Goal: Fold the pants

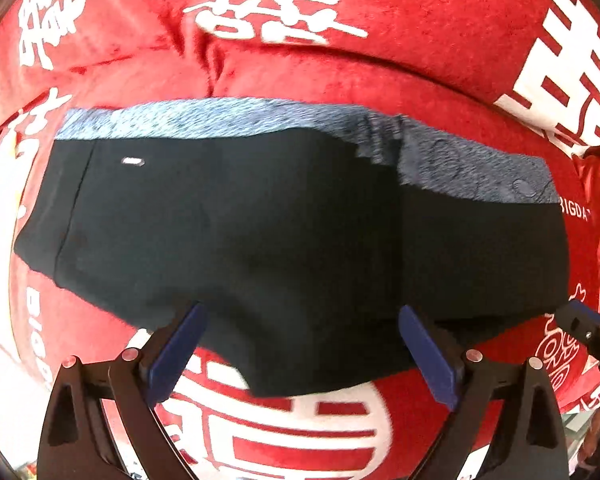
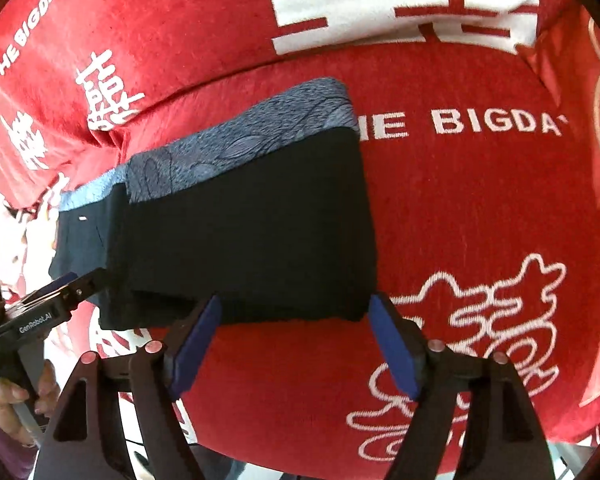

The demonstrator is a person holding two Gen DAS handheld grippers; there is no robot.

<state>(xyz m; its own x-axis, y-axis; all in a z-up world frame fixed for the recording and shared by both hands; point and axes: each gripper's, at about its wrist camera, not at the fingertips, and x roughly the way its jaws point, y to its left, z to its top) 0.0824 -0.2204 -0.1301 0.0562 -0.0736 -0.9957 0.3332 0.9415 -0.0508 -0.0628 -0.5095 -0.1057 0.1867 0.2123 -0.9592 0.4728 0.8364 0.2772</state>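
Red cover (image 1: 420, 80): pants (image 1: 260, 220) beyond fingers (image 1: 180, 344).

The pants (image 1: 284, 232) are a dark, matt, smooth-looking cloth that gives back almost no light, with a grey-blue waistband (image 1: 220, 120) of a rougher, flecked knit; part of it bears a faint dark line pattern. A small pale tag (image 1: 133, 162) on the dark cloth has a slight shine. Under them lies a red cover (image 2: 480, 208) of short, velvety pile, matt and a little rumpled, with white woven or printed characters. The left gripper (image 1: 300, 356) and the right gripper (image 2: 296, 344) have black matt plastic frames, blue matt pads (image 1: 176, 356) and small round metal pins (image 1: 474, 356) with a dull gleam.
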